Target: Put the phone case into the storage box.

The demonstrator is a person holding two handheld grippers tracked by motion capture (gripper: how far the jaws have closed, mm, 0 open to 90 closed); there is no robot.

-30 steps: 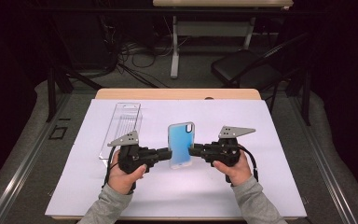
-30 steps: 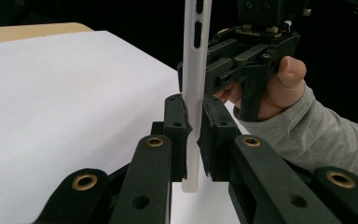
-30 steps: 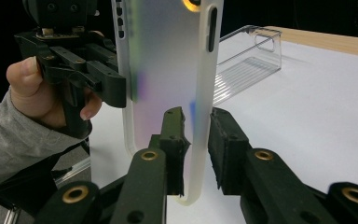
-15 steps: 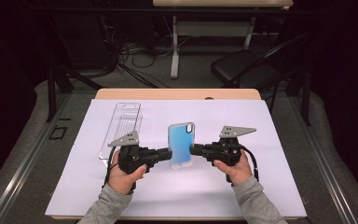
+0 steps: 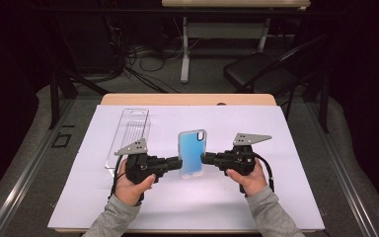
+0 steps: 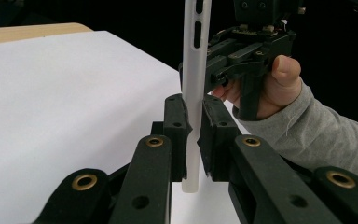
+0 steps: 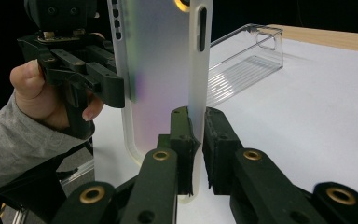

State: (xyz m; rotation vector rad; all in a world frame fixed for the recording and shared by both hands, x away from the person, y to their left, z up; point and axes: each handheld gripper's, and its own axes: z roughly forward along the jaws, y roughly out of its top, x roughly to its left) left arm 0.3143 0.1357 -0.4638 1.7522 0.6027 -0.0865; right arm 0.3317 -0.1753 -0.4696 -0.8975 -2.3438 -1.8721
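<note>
A phone case [image 5: 192,153] with a translucent white rim and a blue face stands upright above the white sheet [image 5: 276,197], held from both sides. My left gripper [image 5: 180,164] is shut on its left edge and my right gripper [image 5: 205,159] is shut on its right edge. In the left gripper view my jaws [image 6: 195,135] pinch the case's thin rim [image 6: 195,70], with the right gripper [image 6: 242,51] beyond it. In the right gripper view my jaws [image 7: 196,144] clamp the rim [image 7: 198,70] low down, and the left gripper [image 7: 74,70] grips the far edge.
A clear plastic package tray [image 5: 128,136] lies on the sheet left of the case, also seen as the clear tray [image 7: 247,60] in the right gripper view. The wooden table edge [image 5: 187,99] runs along the back. A black chair [image 5: 256,71] stands beyond the table.
</note>
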